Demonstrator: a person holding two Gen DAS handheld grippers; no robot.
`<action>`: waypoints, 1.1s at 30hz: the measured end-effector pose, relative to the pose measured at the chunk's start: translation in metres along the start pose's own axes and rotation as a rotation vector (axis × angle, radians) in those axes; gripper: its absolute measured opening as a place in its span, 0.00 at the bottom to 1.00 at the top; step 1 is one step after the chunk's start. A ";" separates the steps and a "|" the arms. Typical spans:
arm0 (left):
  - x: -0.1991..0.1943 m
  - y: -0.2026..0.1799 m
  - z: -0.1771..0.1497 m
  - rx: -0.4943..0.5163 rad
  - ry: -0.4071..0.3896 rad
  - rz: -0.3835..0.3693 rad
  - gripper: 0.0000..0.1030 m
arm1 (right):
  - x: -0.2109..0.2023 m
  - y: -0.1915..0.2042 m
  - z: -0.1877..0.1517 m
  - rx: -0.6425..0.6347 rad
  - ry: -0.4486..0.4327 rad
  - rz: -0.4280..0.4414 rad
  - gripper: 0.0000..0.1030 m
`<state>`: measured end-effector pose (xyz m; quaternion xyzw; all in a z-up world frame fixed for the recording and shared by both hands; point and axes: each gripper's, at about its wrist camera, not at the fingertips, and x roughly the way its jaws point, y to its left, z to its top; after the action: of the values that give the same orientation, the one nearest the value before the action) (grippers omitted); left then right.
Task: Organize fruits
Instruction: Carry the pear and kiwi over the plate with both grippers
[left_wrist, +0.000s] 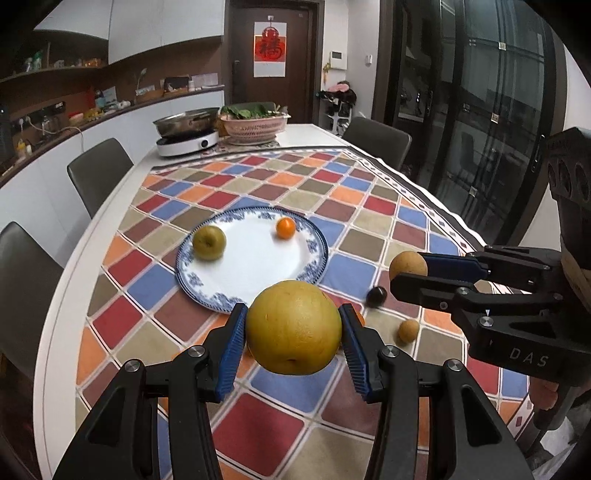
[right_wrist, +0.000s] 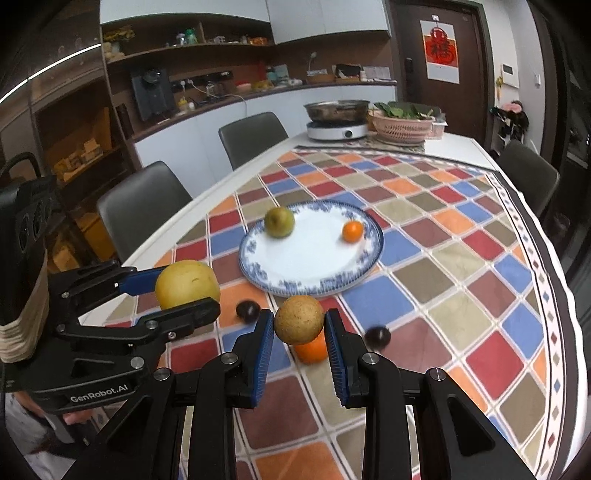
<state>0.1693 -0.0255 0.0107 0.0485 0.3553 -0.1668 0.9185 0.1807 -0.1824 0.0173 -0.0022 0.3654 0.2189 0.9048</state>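
This is a kitchen, and a long counter (left_wrist: 110, 236) wears a cloth of bright squares. From the left wrist view, a blue and white plate (left_wrist: 317, 243) sits in the middle of the cloth. Two fruits lie on it already: a green pear (left_wrist: 209, 242) and a small orange (left_wrist: 286, 228). The left claw (left_wrist: 293, 328) holds a big yellow pear (left_wrist: 293, 326) tight, up above the cloth and just in front of the plate. Off to the right, the right claw (left_wrist: 408, 269) pinches a small brown fruit (left_wrist: 407, 264). A dark round fruit (left_wrist: 376, 296) and a little tan fruit (left_wrist: 408, 331) wait on the cloth.

From the right wrist view, the same plate (right_wrist: 258, 269) shows its two fruits. The right claw (right_wrist: 300, 326) squeezes the brown fruit (right_wrist: 299, 319). Under it sits another orange (right_wrist: 312, 350) on the cloth. Two dark fruits (right_wrist: 246, 310) (right_wrist: 377, 336), maybe plums but blurry, lie close by. So two fruits are done, two are on the way, and about four are left.
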 end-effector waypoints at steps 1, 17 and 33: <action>0.000 0.002 0.002 0.000 -0.004 0.004 0.48 | 0.000 0.001 0.004 -0.009 -0.005 0.001 0.29; 0.034 0.036 0.043 -0.032 -0.010 0.020 0.48 | 0.045 -0.006 0.062 -0.055 0.011 0.022 0.29; 0.107 0.085 0.058 -0.105 0.106 0.022 0.48 | 0.137 -0.025 0.090 -0.023 0.155 0.009 0.29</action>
<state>0.3090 0.0127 -0.0207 0.0130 0.4110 -0.1352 0.9015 0.3378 -0.1365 -0.0113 -0.0279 0.4319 0.2265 0.8726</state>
